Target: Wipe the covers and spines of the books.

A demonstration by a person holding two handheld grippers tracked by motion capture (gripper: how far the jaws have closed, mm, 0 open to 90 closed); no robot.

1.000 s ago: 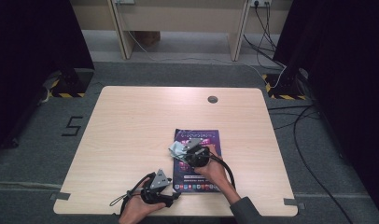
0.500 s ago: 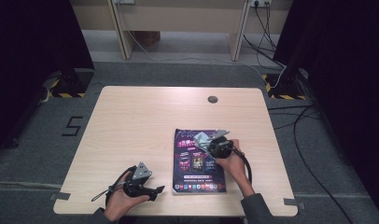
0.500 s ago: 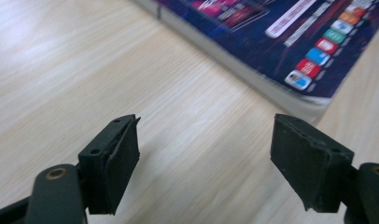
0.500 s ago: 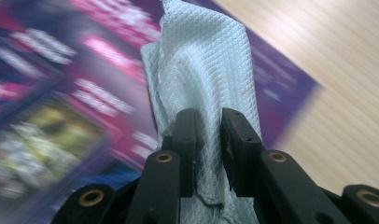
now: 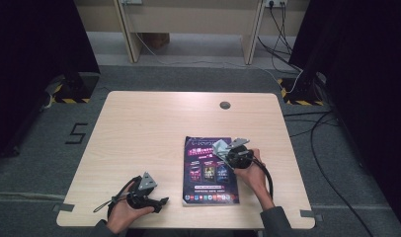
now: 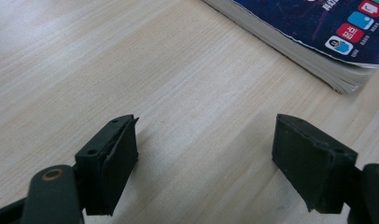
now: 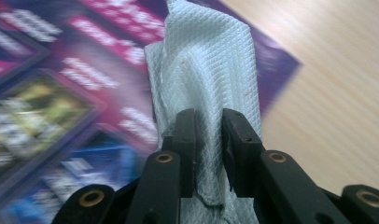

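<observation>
A thick book (image 5: 211, 173) with a purple cover lies on the wooden table (image 5: 149, 128), right of centre. On its upper right part rests a pale green cloth (image 5: 220, 146), and my right gripper (image 5: 225, 151) is shut on it. In the right gripper view the jaws (image 7: 210, 116) pinch the cloth (image 7: 206, 60) above the blurred cover (image 7: 61, 93). My left gripper (image 5: 161, 202) lies near the front edge, left of the book. Its jaws (image 6: 206, 154) have just been opening and now stand wide over bare wood with nothing between them; the book's corner (image 6: 318, 28) is ahead.
A round cable hole (image 5: 224, 105) sits in the table's far side. A taped figure 5 (image 5: 77, 133) marks the floor at the left, and cables (image 5: 312, 143) run over the floor at the right. Bare wood spans the table's left and far parts.
My left gripper has drawn leftward away from the book and its jaws have spread. My right gripper has carried the cloth rightward across the cover.
</observation>
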